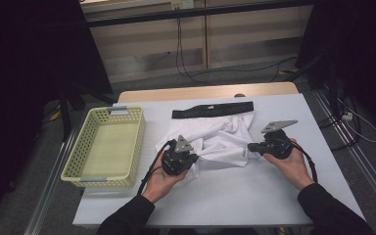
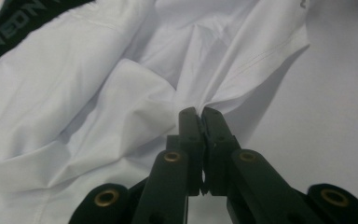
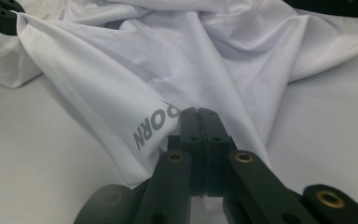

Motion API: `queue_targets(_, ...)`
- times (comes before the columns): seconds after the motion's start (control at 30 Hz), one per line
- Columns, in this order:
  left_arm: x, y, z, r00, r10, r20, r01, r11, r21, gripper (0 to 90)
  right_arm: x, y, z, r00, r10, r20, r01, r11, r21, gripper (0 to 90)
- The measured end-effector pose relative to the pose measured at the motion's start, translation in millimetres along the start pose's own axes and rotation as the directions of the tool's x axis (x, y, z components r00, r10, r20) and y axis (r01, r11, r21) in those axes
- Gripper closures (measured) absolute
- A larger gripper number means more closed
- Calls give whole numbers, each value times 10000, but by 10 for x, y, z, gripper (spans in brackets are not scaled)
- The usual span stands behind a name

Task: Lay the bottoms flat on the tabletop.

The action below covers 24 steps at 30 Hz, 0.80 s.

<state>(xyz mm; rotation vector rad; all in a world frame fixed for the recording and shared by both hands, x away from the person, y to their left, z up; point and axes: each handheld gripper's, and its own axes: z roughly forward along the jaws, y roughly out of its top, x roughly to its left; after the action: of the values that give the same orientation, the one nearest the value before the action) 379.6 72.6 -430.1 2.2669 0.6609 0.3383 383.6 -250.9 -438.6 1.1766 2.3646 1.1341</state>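
White shorts (image 1: 215, 139) with a black waistband (image 1: 212, 110) lie crumpled in the middle of the table. My left gripper (image 1: 194, 157) is shut on a fold of the white fabric (image 2: 135, 93) at the garment's near left hem. My right gripper (image 1: 249, 147) is shut on the near right hem, beside grey printed letters (image 3: 151, 126). In the left gripper view the jaws (image 2: 199, 112) meet with cloth pinched between them; the right gripper view shows its jaws (image 3: 198, 111) pressed together on the hem. The left gripper's tip (image 3: 0, 16) shows at the top left of the right gripper view.
A pale yellow perforated basket (image 1: 83, 147) stands on the table's left side. The white tabletop (image 1: 235, 196) has free room in front and to the right. Beyond the table's far edge are cables on the floor and dark stands at both sides.
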Motion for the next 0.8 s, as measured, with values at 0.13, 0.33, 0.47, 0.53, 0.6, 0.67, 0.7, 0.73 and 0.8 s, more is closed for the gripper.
queue_targets(0.13,-37,-23,63,9999,74,96,-75,9999,133,871,-7,-12,44,9996,7,287,-9,10000,78,797)
queue_targets(0.33,-58,-68,125,10000,-36,85,34,9996,264,860,83,-7,-108,9999,-157,13,157,9978,-651,694)
queue_targets(0.47,-55,-82,159,9999,-47,128,42,9993,364,860,242,-26,-177,9952,-769,-607,718,9940,-826,787)
queue_targets(0.53,-44,-80,158,9998,-86,152,80,9993,378,860,323,-72,-132,9911,-966,-920,912,9939,-612,782)
queue_targets(0.6,-28,-76,160,9997,-175,183,169,9993,329,859,359,-98,-46,9900,-1076,-915,1050,9939,-329,739)
queue_targets(0.67,-14,-77,167,9995,-253,202,248,9993,282,859,372,-98,67,9893,-1239,-777,1244,9922,28,666)
queue_targets(0.7,-10,-76,166,9995,-256,211,249,9993,293,859,371,-96,114,9895,-1229,-766,1241,9922,108,648)
queue_targets(0.73,-9,-77,168,9995,-257,196,251,9993,260,859,368,-96,158,9891,-1251,-777,1268,9918,167,627)
queue_targets(0.8,-7,-78,168,9996,-229,187,224,9994,266,858,370,-108,223,9881,-1359,-723,1387,9897,357,586)
